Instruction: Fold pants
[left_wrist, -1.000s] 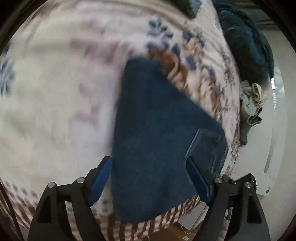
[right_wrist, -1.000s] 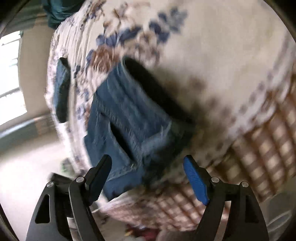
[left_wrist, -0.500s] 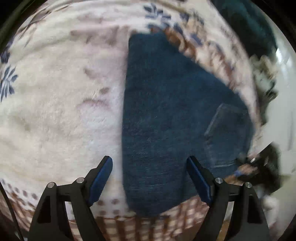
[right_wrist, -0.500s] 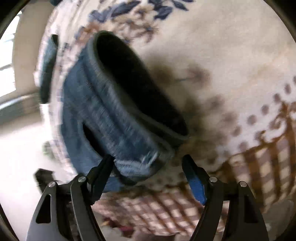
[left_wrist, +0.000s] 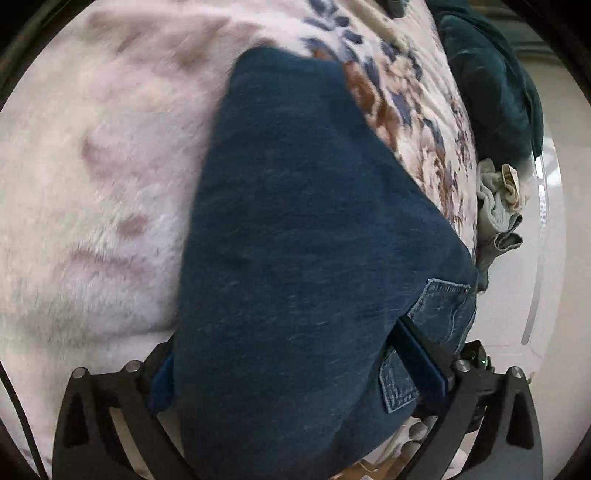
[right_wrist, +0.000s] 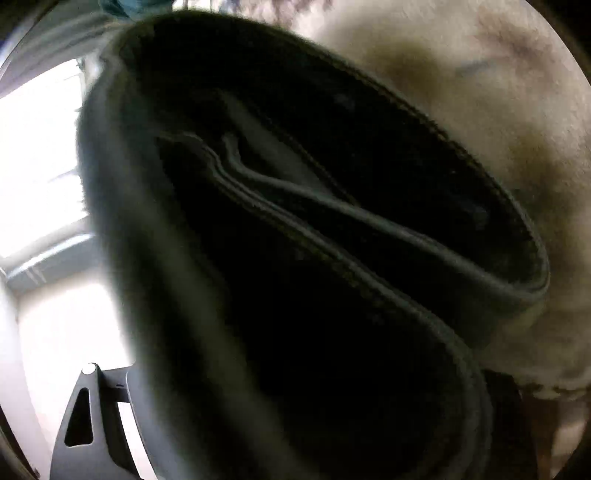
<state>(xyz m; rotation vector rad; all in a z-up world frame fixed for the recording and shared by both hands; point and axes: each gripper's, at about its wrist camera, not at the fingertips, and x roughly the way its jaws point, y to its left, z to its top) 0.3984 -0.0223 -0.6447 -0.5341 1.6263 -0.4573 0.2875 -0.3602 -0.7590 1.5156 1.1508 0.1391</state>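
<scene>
Dark blue folded jeans (left_wrist: 295, 221) lie on a fuzzy cream blanket (left_wrist: 92, 184), back pocket at the lower right. My left gripper (left_wrist: 284, 339) straddles their near end. Its jaws are opening wide, and the denim hides most of the left pad while the right pad (left_wrist: 417, 354) lies along the cloth's edge. In the right wrist view the stacked layers of the jeans' folded edge (right_wrist: 332, 258) fill the picture, very close and dark. My right gripper (right_wrist: 291, 354) is opening around that edge. Only its left finger's base (right_wrist: 92, 417) shows; both tips are hidden.
The blanket has a blue and brown flower print (left_wrist: 399, 92) toward its far right edge. Beyond that edge lie a dark teal garment (left_wrist: 491, 85) and a crumpled grey and beige cloth (left_wrist: 498, 206). A bright window (right_wrist: 37, 166) is at the left.
Both grippers have come down and in onto the jeans. The left jaws widened and the denim end now lies between them. The folded edge has grown to fill the right view.
</scene>
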